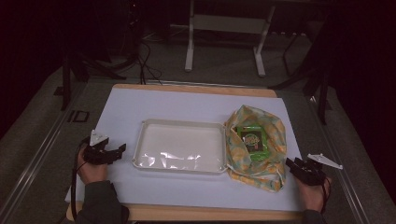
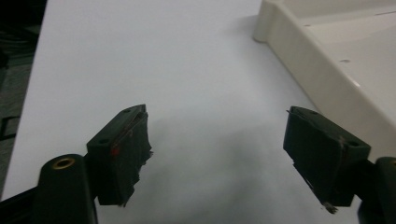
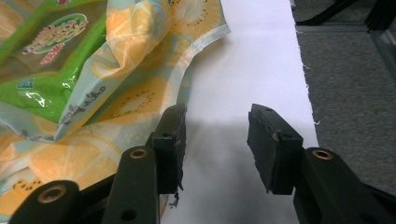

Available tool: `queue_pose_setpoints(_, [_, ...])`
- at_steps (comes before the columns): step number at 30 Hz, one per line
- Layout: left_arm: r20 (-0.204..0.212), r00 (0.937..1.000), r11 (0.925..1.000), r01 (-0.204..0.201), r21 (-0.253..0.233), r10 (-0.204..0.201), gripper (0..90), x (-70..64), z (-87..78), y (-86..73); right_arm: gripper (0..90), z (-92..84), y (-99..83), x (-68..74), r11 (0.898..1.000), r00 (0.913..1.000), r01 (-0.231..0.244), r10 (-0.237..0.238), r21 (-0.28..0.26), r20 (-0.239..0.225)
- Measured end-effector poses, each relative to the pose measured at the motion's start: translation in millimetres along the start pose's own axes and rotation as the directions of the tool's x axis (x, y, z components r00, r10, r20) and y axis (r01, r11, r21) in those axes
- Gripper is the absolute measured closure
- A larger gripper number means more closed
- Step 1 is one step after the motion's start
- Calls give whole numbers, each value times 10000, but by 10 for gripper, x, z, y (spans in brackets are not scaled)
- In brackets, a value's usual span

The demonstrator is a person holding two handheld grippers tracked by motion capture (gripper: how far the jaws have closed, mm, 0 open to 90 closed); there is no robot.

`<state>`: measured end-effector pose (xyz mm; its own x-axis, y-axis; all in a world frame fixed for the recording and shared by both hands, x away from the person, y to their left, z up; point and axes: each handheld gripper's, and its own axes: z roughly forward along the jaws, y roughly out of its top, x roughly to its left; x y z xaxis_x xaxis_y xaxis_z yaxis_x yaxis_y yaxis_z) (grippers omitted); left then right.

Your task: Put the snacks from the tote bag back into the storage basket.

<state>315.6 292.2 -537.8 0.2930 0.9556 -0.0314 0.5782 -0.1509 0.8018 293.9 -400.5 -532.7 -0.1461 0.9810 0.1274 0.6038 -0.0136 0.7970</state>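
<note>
Fruit-print cloth bag (image 1: 256, 145) lay on white tabletop (image 1: 187, 100) beside cream tray (image 1: 180, 146), green snack packet (image 1: 251, 138) showing inside. Right claw (image 1: 299, 166) part open, empty, just beside bag's edge; left claw (image 1: 112, 152) wide, empty. Approach step, likely; next move calls for pinching the cloth.

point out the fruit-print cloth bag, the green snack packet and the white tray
fruit-print cloth bag (image 1: 261, 175), high view, near folded edge
green plastic snack packet (image 1: 252, 140), high view, printed front
white rectangular plastic tray (image 1: 180, 170), high view, near rim
</note>
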Motion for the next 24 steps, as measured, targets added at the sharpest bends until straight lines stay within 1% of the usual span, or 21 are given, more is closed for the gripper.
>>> queue_pose_setpoints(1, [151,9999,10000,-69,-59,70,232,4,-3,-9,570,-4,0,-6,10000,10000,-62,62,-31,-13])
queue_pose_setpoints(2, [456,9986,9995,-263,-180,271,233,-2,-12,-17,571,-8,0,-9,9999,9999,-136,136,-61,-38])
queue_pose_setpoints(3, [456,9986,9995,-263,-180,271,232,-2,-12,-17,571,-8,0,-9,9999,9999,-136,136,-61,-38])
queue_pose_setpoints(4, [543,9978,9993,-361,-125,368,233,-8,-7,-18,574,-13,1,-16,9998,9998,-170,169,-83,-89])
queue_pose_setpoints(7, [628,9971,9990,-424,-129,431,243,-9,-9,-19,575,-13,1,-12,9999,9998,-165,165,-40,-86])
queue_pose_setpoints(8, [650,9969,9989,-445,-131,453,249,-10,-9,-20,584,-6,8,3,9999,10000,-75,75,152,6])
queue_pose_setpoints(11, [637,9968,9988,-479,-112,485,273,-15,-6,-19,594,-2,19,19,9995,10000,-21,19,306,49])
queue_pose_setpoints(13, [656,9962,9984,-567,-45,569,275,-22,0,-16,605,-16,59,45,9992,10000,20,-18,410,-40])
queue_pose_setpoints(16, [664,9958,9980,-629,-2,628,286,-29,4,-14,613,-56,122,99,9987,9996,282,-278,424,-97])
queue_pose_setpoints(21, [726,9957,9983,-581,-24,581,286,-22,3,-15,613,-128,223,164,9949,9971,732,-715,696,-273])
queue_pose_setpoints(24, [747,9959,9987,-513,-31,514,286,-15,4,-16,614,-167,273,172,9938,9964,782,-754,795,-378])
